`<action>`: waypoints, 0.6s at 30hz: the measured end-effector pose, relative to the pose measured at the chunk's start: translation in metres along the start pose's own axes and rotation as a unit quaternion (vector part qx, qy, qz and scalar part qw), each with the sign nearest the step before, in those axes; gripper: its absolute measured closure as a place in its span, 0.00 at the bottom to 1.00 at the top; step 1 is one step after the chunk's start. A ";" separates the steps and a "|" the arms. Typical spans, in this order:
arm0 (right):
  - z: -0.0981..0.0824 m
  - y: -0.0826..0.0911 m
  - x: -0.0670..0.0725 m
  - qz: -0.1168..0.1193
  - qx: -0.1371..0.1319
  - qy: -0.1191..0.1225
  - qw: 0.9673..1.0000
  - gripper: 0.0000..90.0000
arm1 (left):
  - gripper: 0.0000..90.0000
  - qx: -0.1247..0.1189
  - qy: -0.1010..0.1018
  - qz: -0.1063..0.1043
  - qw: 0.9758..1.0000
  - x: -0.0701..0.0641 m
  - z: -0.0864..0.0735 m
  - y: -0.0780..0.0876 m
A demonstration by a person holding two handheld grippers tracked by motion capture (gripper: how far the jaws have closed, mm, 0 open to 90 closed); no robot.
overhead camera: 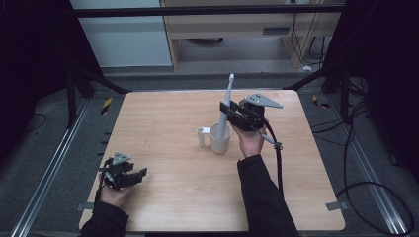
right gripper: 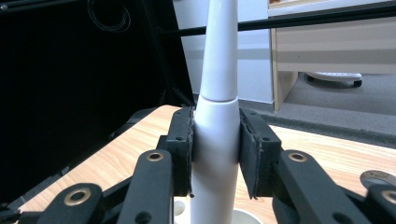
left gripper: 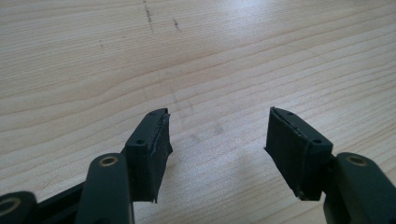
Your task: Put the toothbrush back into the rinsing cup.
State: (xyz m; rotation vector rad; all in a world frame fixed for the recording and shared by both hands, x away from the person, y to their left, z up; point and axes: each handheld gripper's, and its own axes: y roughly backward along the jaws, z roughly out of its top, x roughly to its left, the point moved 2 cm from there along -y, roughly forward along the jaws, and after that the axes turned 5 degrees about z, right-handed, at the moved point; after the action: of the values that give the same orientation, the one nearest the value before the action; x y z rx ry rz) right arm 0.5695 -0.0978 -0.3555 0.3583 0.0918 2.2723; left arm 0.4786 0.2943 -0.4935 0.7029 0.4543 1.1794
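Observation:
A white electric toothbrush (overhead camera: 227, 106) stands upright with its lower end inside a white cup (overhead camera: 220, 138) at the table's middle. My right gripper (overhead camera: 226, 109) is shut on the toothbrush handle (right gripper: 215, 140), with a black pad pressed against each side. The cup's rim (right gripper: 243, 215) shows just below the jaws in the right gripper view. Near the front left corner of the table, my left gripper (overhead camera: 141, 174) rests low and open. In its own view, my left gripper (left gripper: 217, 140) has only bare wood between its jaws.
A small white cylinder (overhead camera: 201, 137) stands just left of the cup. The wooden table (overhead camera: 163, 168) has dark frame posts at its back corners. A cable (overhead camera: 278, 163) trails from the right gripper across the table's right side. Beyond the far edge stands a pale wooden cabinet (overhead camera: 247, 24).

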 end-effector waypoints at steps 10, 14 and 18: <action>-0.008 -0.017 -0.012 -0.012 0.016 -0.011 1.000 0.75 | 0.43 -0.001 0.000 0.000 1.000 0.000 0.000 0.000; -0.014 -0.024 -0.013 -0.016 0.030 -0.013 0.999 0.75 | 0.43 -0.001 0.000 0.000 1.000 0.000 0.000 0.000; -0.022 -0.030 -0.014 -0.019 0.050 -0.015 0.998 0.75 | 0.43 -0.001 0.001 0.000 1.000 0.000 0.000 0.000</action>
State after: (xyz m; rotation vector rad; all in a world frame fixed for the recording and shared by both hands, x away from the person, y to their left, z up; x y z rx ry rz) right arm 0.5942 -0.0872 -0.3855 0.4403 0.1947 2.2298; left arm 0.4785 0.2943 -0.4930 0.6992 0.4543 1.1804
